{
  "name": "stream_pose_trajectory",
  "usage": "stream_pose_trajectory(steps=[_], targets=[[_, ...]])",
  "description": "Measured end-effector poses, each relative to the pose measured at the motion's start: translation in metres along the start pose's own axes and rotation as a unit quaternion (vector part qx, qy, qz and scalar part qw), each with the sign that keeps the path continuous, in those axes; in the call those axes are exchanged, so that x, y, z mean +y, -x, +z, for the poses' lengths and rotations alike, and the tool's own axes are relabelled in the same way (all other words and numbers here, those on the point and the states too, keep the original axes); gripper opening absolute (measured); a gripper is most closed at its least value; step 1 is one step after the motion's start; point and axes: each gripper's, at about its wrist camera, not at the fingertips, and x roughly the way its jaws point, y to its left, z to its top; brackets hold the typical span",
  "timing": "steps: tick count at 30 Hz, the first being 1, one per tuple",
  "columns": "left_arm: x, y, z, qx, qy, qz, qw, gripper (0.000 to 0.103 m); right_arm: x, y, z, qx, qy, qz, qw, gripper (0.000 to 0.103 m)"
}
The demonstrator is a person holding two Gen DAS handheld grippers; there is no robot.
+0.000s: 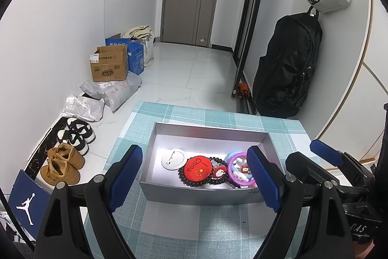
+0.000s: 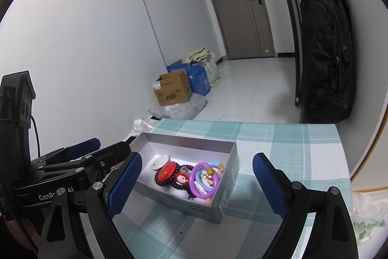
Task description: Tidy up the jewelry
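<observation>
While both grippers are held low over the table (image 1: 169, 222), nothing is gripped by either. The left gripper (image 1: 194, 176) is seen with its blue-padded fingers (image 1: 126, 176) spread wide apart, framing the near wall of a shallow grey box (image 1: 208, 193); in the right wrist view the same gripper (image 2: 97, 149) appears at the left of the box, close to its left end. The right gripper (image 2: 196, 186) is likewise held wide open, with the box (image 2: 184, 208) lying between its fingers and slightly left of centre; in the left wrist view it (image 1: 315, 154) is seen just beyond the box's right end. The box rests on a teal checked tablecloth (image 2: 278, 142). Inside it, gathered toward the near right part, are a white round badge (image 1: 174, 159) lying face down, a red round badge (image 1: 198, 169) marked "China" with a flag, a dark beaded bracelet (image 1: 184, 180) ringing the red badge, a small red-and-white charm (image 1: 219, 172), and a purple ring (image 1: 234, 176) beside a pale blue ring (image 1: 234, 154) with small cartoon figures. The far half of the box floor is bare. Cardboard boxes (image 1: 110, 64), shoes (image 1: 72, 137) and a black backpack (image 1: 288, 64) are seen on or near the floor beyond the table.
</observation>
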Motion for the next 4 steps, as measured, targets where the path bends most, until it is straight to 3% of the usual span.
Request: stream_pose_trajectory(steps=[4], targets=[[0.0008,-0.0012,0.0006,0.002,-0.002,-0.002,1.0000,0.085,0.0000,0.0001,0.0000,0.000,0.000,0.000,1.000,0.094]])
